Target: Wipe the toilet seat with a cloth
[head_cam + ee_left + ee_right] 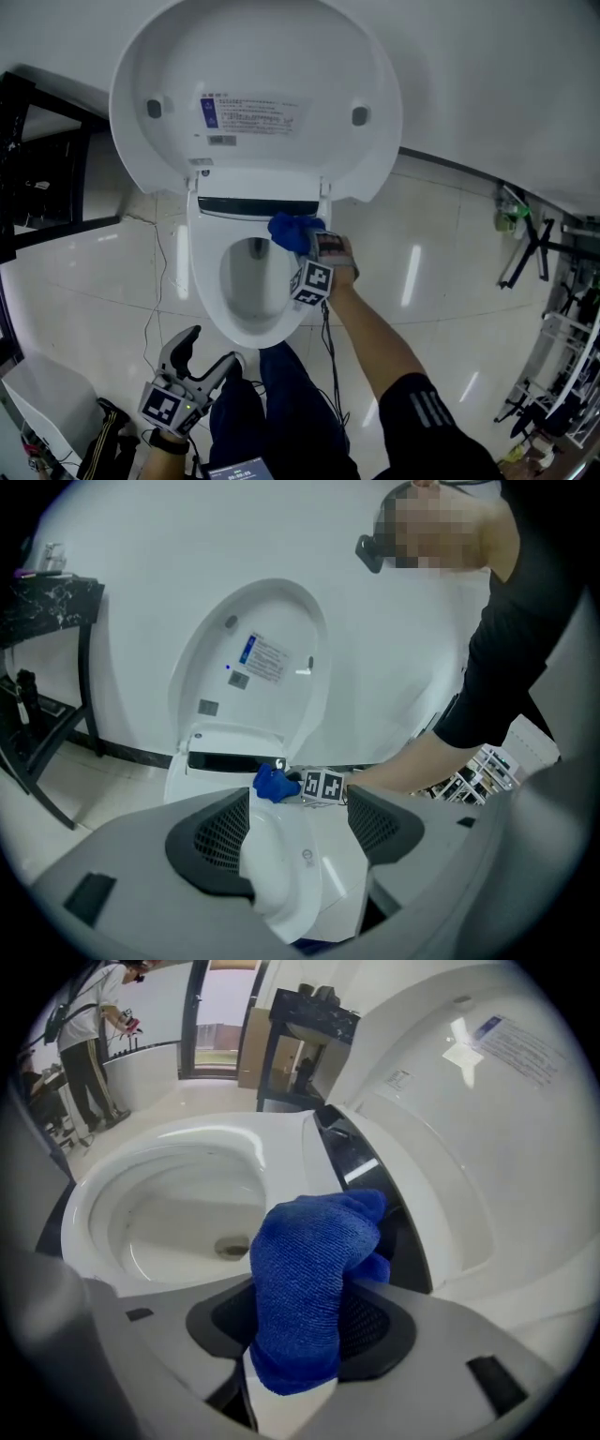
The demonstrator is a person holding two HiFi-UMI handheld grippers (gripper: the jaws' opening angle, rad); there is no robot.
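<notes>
Lengthwise, blue cloth [309,1260] along right gripper [302,1335] jaws, tip toward raised lid [506,1129]

Blue steals the show: the cloth [292,232] is a deep royal blue with a fine ribbed weave. The toilet seat [201,281] is plain glossy white, and the lid [253,47] is the same white. The lid's label [246,112] is white with grey print and a blue band along its nine o'clock edge. A black strip [258,205] runs at the seat's twelve o'clock.

The left hand-held gripper [300,827] and the right hand-held gripper [305,1326] are both grey, with dark mesh-patterned pads [375,1321]. The right marker cube [312,279] and the left marker cube [161,405] are black squares on white.

The sleeve [422,408] is black with white stripes, the trousers [291,403] dark navy. The floor [441,281] is glossy cream tile with thin grout lines. At nine o'clock stands a black frame [19,169].
</notes>
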